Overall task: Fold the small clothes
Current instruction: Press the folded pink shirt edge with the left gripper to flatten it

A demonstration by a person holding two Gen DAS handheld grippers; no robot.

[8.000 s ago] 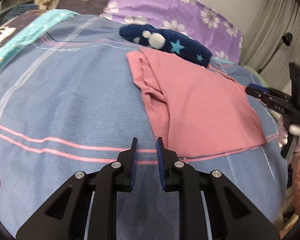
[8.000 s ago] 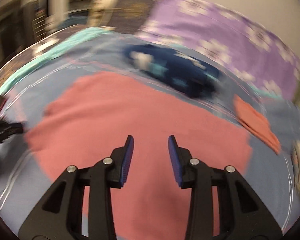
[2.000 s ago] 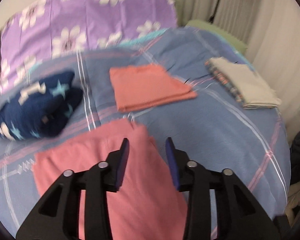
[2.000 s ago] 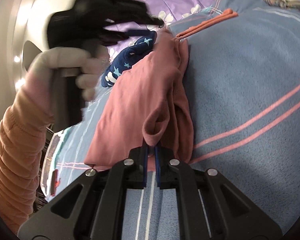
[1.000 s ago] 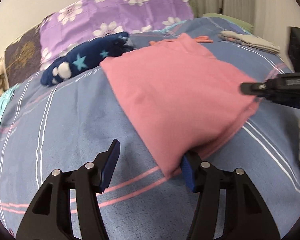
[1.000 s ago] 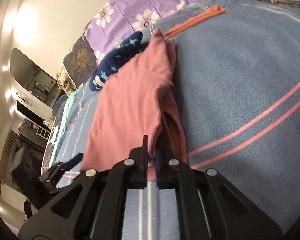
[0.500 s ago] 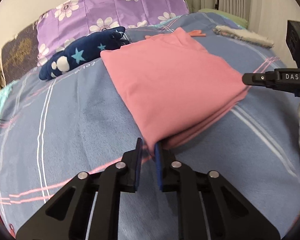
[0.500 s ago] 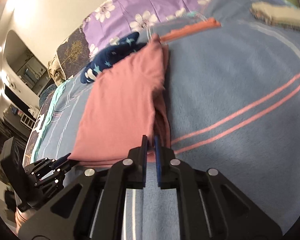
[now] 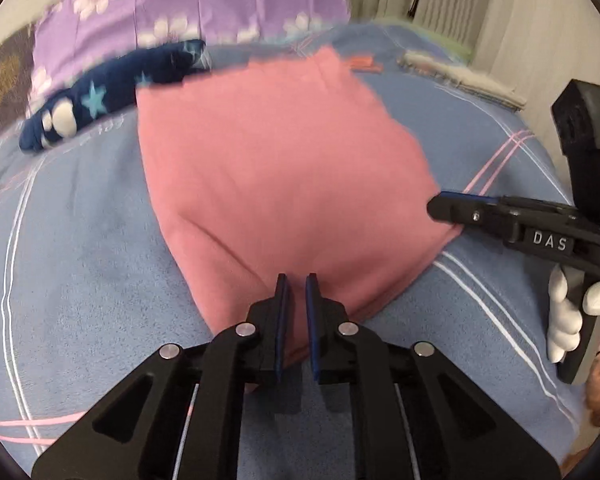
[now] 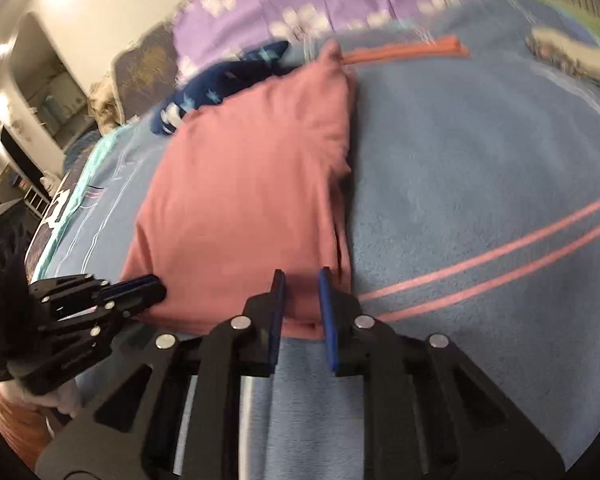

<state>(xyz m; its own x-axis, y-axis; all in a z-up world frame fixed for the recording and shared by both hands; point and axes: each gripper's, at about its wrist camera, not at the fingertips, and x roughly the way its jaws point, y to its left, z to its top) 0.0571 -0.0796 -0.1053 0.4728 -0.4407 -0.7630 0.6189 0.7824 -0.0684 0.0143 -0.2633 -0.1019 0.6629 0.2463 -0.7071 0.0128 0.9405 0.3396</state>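
A pink garment (image 9: pixel 284 168), folded into a rough rectangle, lies on the blue blanket (image 9: pixel 80 240). My left gripper (image 9: pixel 296 280) is shut on its near corner, with cloth pinched between the blue pads. In the right wrist view the same garment (image 10: pixel 252 184) runs away from my right gripper (image 10: pixel 301 274). That gripper's jaws are opening, and the near edge lies loosely in the gap between them. Each gripper shows in the other's view: the right gripper (image 9: pixel 440 204) at the garment's right corner, the left gripper (image 10: pixel 148 286) at its left corner.
A navy star-patterned garment (image 9: pixel 112 92) lies just beyond the pink one. Farther back are a folded orange cloth (image 10: pixel 404 50), a folded pale cloth (image 9: pixel 460 76) and a purple floral pillow (image 9: pixel 196 12). A white-gloved hand (image 9: pixel 564 320) holds the right gripper's handle.
The left gripper closed from wide open onto the garment's near corner. The right gripper's jaws, shut on the other corner before, have parted. Both views have shifted and blurred.
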